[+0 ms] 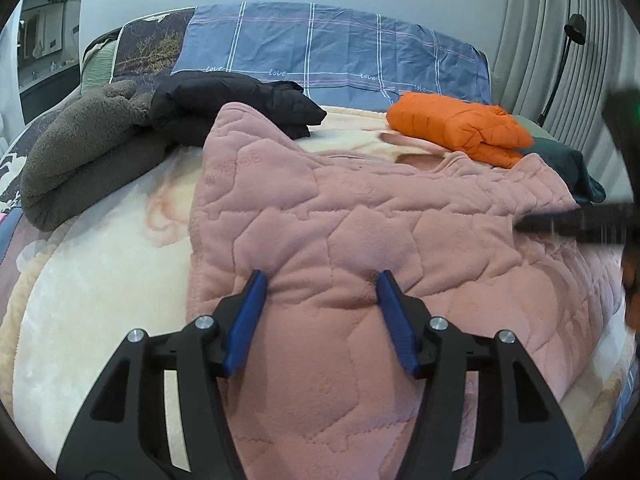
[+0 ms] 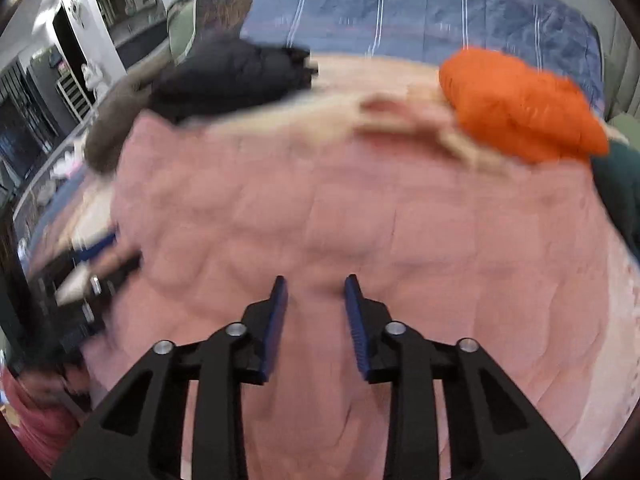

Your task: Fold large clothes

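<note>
A cream plush blanket (image 1: 100,300) covers the bed, and spread over it, right under both tongs, lies the big pink quilted fleece garment (image 1: 360,220), the thing being folded. Ahead of the tongs at the bed's head runs a blue-grey checked pillow (image 1: 320,48). Left of the left tongs sits a brown-grey fleece bundle (image 1: 80,152). Beyond it is a folded black puffer jacket (image 1: 240,100), and far ahead to the right a folded orange puffer jacket (image 1: 456,128) with a dark teal garment (image 1: 572,168) just beside it.

The left tongs (image 1: 320,286) stand spread, blue pads pressed down into the pink fleece with a hump of it between them, not pinched. The right tongs (image 2: 316,288) are narrower but parted over the same fleece, gripping nothing.

Only the left view is sharp: it shows the quilting seams, the word "love" on the pillow and a black lamp arm (image 1: 560,60). The right view is smeared. At its left edge the other tongs are a dark blur, and the room beyond is hard to read.
</note>
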